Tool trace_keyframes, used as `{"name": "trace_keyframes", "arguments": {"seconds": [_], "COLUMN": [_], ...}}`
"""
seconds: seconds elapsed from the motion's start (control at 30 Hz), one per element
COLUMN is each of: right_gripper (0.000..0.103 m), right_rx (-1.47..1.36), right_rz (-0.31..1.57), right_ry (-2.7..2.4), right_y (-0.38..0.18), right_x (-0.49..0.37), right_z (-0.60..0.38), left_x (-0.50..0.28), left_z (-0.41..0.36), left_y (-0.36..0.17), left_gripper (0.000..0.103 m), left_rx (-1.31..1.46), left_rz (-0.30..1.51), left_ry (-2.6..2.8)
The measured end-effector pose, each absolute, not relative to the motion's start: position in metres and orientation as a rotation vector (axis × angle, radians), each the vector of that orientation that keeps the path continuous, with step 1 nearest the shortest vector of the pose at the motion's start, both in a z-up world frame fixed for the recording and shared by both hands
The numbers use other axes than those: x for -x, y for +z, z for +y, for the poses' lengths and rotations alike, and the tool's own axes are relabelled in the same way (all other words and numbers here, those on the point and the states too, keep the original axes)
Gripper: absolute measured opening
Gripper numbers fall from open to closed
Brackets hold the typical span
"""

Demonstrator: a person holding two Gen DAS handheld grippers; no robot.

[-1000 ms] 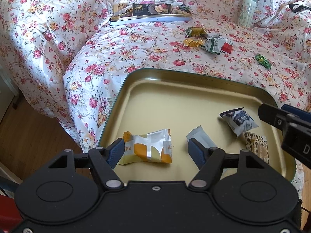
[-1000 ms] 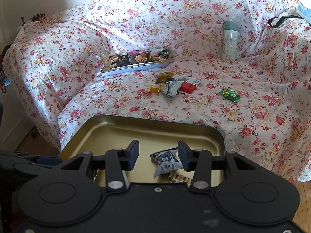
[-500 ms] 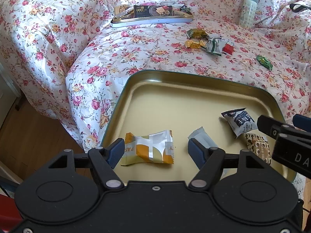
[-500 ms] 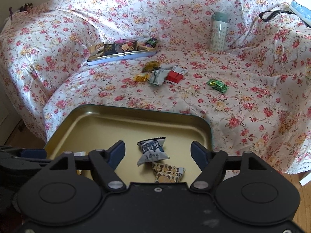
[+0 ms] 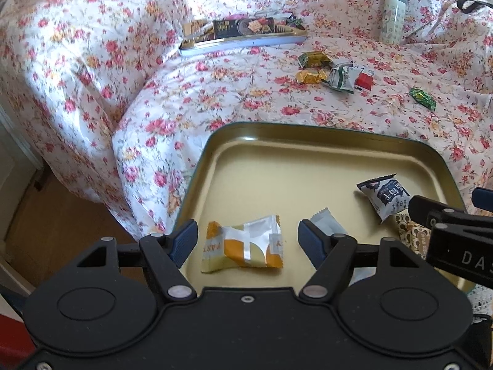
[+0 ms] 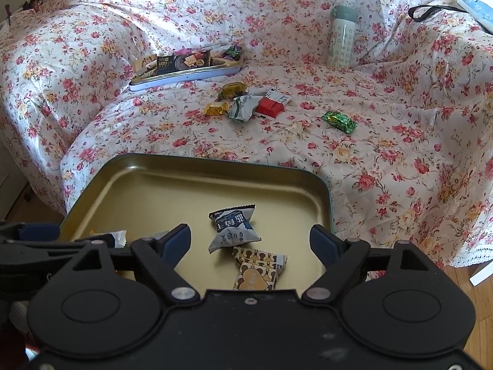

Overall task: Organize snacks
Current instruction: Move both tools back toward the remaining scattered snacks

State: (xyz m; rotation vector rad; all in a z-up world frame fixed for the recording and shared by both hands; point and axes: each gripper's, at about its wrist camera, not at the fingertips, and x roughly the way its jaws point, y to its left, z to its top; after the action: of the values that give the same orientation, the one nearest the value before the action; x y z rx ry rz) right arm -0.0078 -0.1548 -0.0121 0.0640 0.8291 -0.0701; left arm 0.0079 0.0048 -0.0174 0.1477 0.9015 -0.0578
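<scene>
A gold tray (image 5: 277,160) (image 6: 172,182) rests at the front edge of the floral sofa. In it lie an orange-and-white packet (image 5: 243,248), a pale packet (image 5: 325,223), a dark blue packet (image 5: 385,197) (image 6: 234,226) and a brown patterned packet (image 6: 258,268). My left gripper (image 5: 248,239) is open and empty above the orange packet. My right gripper (image 6: 249,243) is open and empty above the dark blue and brown packets. Loose snacks lie on the sofa seat: gold candies (image 6: 215,108), a green-white packet (image 6: 243,108), a red packet (image 6: 269,107) and a green candy (image 6: 339,121).
A flat blue tin (image 6: 185,71) with several snacks sits at the sofa's back left. A pale bottle (image 6: 340,40) stands at the back right. Wooden floor (image 5: 61,222) lies left of the sofa. The right gripper's body (image 5: 456,234) shows at the left view's right edge.
The right gripper's jaws have opened wide. Both grippers have drawn back a little from the tray, so the packets sit further ahead in view.
</scene>
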Motion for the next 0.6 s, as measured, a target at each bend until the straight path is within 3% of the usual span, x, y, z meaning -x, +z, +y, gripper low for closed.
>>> {"name": "trace_keyframes", "arguments": {"seconds": [0.6], "right_gripper": [0.089], "right_rx": [-0.174], "right_rz": [0.950], "right_ry": [0.004], "right_y": [-0.006], "right_x": [-0.016], "right_z": [-0.183], "left_x": [-0.048], "left_z": [0.001], "left_y": [0.007], "left_gripper": [0.074], "left_rx": [-0.157], "left_rz": [0.964], "left_ry": [-0.248]}}
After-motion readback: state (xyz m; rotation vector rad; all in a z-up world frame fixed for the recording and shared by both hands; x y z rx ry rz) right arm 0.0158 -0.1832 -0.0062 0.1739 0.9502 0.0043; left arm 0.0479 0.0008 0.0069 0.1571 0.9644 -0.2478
